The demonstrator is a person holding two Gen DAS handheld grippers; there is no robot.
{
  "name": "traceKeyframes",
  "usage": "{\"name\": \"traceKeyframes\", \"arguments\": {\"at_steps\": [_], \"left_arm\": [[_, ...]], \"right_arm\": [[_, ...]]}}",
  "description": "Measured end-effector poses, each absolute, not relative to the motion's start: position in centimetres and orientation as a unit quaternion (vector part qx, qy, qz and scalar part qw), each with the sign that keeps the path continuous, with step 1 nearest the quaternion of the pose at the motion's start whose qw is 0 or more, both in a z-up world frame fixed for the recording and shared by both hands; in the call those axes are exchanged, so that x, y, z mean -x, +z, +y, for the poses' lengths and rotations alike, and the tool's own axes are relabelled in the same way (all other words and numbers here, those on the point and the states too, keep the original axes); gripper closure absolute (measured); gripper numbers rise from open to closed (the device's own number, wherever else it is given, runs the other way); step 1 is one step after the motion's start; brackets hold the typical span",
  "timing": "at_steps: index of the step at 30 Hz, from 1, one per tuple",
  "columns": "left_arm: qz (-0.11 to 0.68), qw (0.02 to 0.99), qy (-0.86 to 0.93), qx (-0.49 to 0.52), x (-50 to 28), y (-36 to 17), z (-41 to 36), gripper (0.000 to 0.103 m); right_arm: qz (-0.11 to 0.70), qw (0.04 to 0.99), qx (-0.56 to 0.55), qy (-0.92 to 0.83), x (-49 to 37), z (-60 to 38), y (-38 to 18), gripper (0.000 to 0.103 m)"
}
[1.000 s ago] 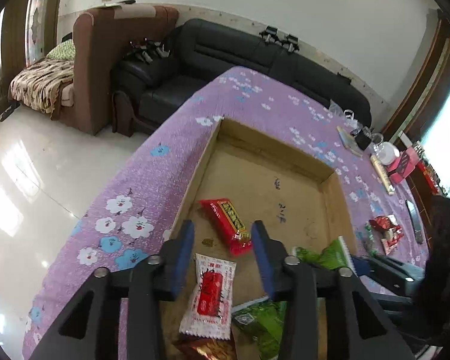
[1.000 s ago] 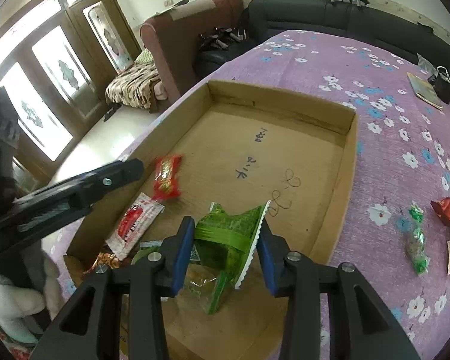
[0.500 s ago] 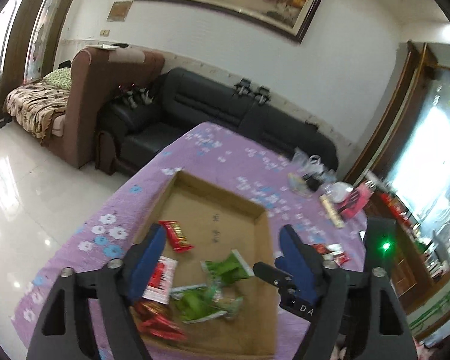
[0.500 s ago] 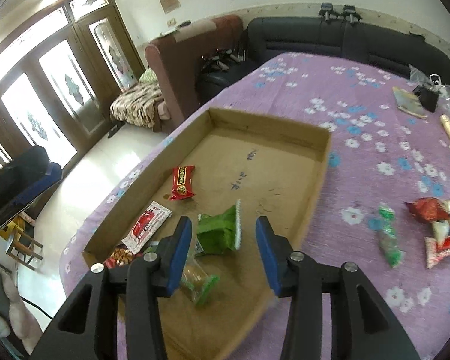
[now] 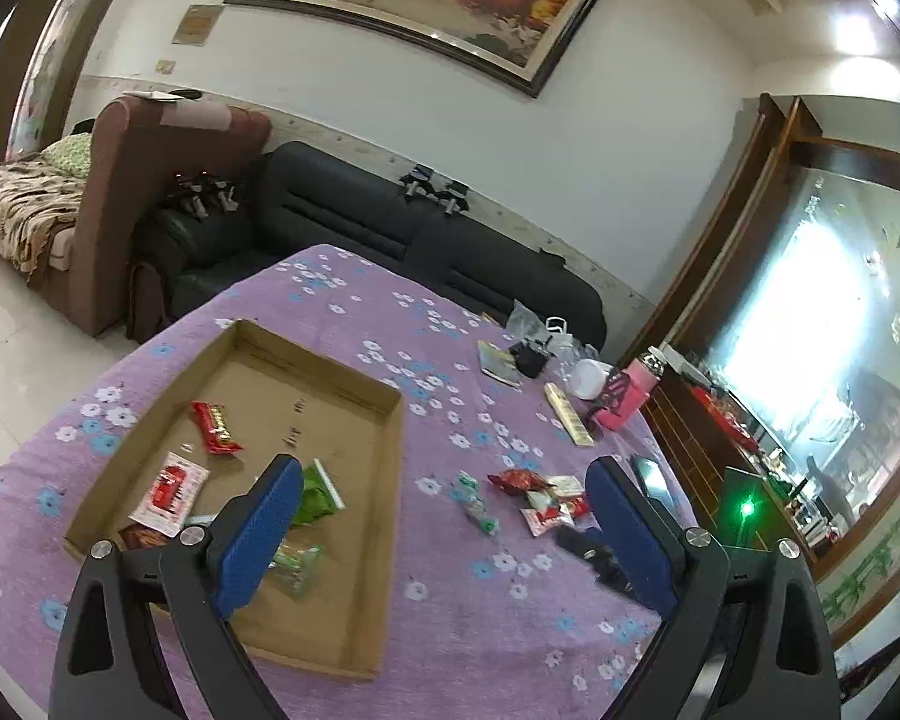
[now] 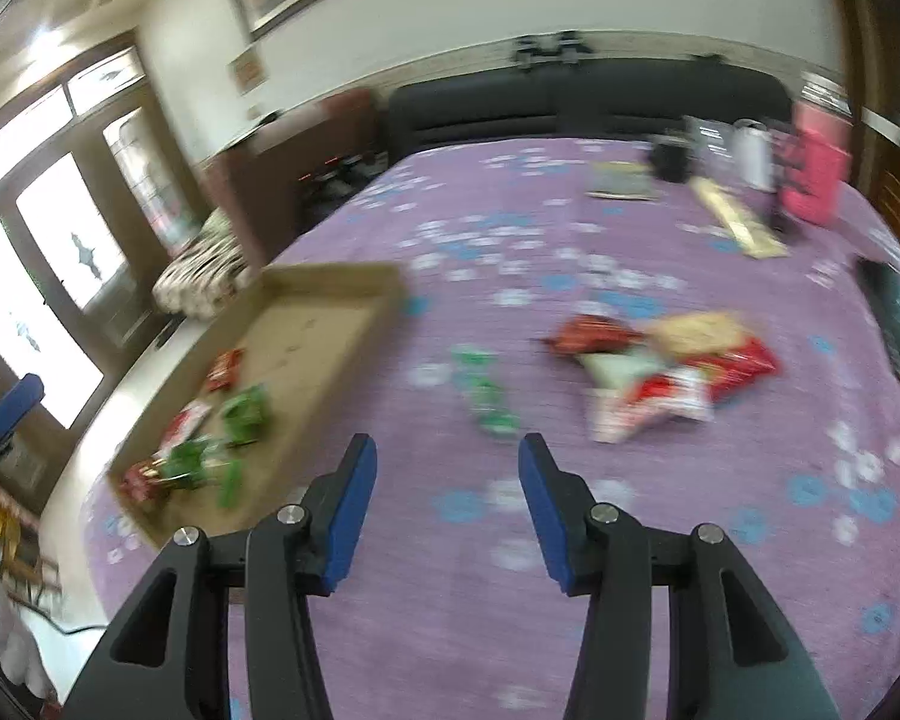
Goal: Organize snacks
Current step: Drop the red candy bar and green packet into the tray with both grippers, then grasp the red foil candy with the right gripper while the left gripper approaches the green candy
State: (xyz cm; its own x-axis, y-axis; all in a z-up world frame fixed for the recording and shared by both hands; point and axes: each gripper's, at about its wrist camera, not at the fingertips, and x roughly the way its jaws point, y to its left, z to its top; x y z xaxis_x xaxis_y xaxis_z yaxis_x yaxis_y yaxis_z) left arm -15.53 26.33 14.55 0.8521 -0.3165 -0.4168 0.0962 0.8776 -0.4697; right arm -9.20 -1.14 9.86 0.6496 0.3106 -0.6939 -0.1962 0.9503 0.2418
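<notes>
A shallow cardboard tray (image 5: 390, 432) (image 6: 336, 273) lies on the purple flowered table. In it are a red bar (image 5: 215, 427), a white-red packet (image 5: 171, 487), a green packet (image 5: 315, 495) and other wrappers at its near end. Loose snacks lie on the cloth right of the tray: a green candy strip (image 5: 474, 501) (image 6: 483, 393) and a red and white pile (image 5: 546, 495) (image 6: 660, 369). My left gripper (image 5: 444, 522) is wide open and empty, high above the table. My right gripper (image 6: 447, 480) is open and empty, above the cloth just short of the green strip.
At the table's far right are a booklet (image 5: 498, 360), a black pouch (image 5: 528, 360), a white jar (image 5: 591, 378), a pink box (image 5: 624, 402), a long flat box (image 5: 567, 420) and a phone (image 5: 648, 474). A black sofa (image 5: 390, 228) stands behind the table.
My right gripper let go of the green packet, which now lies in the tray, and swung right toward the loose snacks. My left gripper opened wide and drew up and back.
</notes>
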Motion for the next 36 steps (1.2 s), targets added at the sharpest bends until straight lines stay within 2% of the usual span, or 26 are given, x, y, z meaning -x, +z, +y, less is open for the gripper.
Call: {"name": "traceKeyframes", "arguments": {"at_steps": [4,12,19,28,31,36], "left_arm": [[0.246,0.933,-0.114,0.235,15.6,14.0,25.9,0.006],[0.289,0.918,-0.136,0.236,14.6,11.6,24.1,0.006],[0.311,0.912,-0.151,0.219,13.8,10.6,22.4,0.006],[0.338,0.906,-0.171,0.190,12.9,9.6,20.0,0.006],[0.342,0.905,-0.174,0.181,12.7,9.4,19.6,0.006],[0.350,0.903,-0.176,0.174,12.4,8.9,19.5,0.006]], "right_arm": [[0.391,0.909,-0.118,0.080,9.3,-6.8,9.4,0.055],[0.398,0.901,-0.174,-0.003,8.4,-15.2,7.5,0.055],[0.416,0.883,-0.215,0.045,5.7,-14.8,6.2,0.055],[0.429,0.883,-0.150,0.113,-1.1,-6.7,7.2,0.053],[0.447,0.881,-0.087,0.129,-3.5,-3.5,6.5,0.045],[0.481,0.868,0.001,0.128,-5.6,-0.1,4.3,0.044]]}}
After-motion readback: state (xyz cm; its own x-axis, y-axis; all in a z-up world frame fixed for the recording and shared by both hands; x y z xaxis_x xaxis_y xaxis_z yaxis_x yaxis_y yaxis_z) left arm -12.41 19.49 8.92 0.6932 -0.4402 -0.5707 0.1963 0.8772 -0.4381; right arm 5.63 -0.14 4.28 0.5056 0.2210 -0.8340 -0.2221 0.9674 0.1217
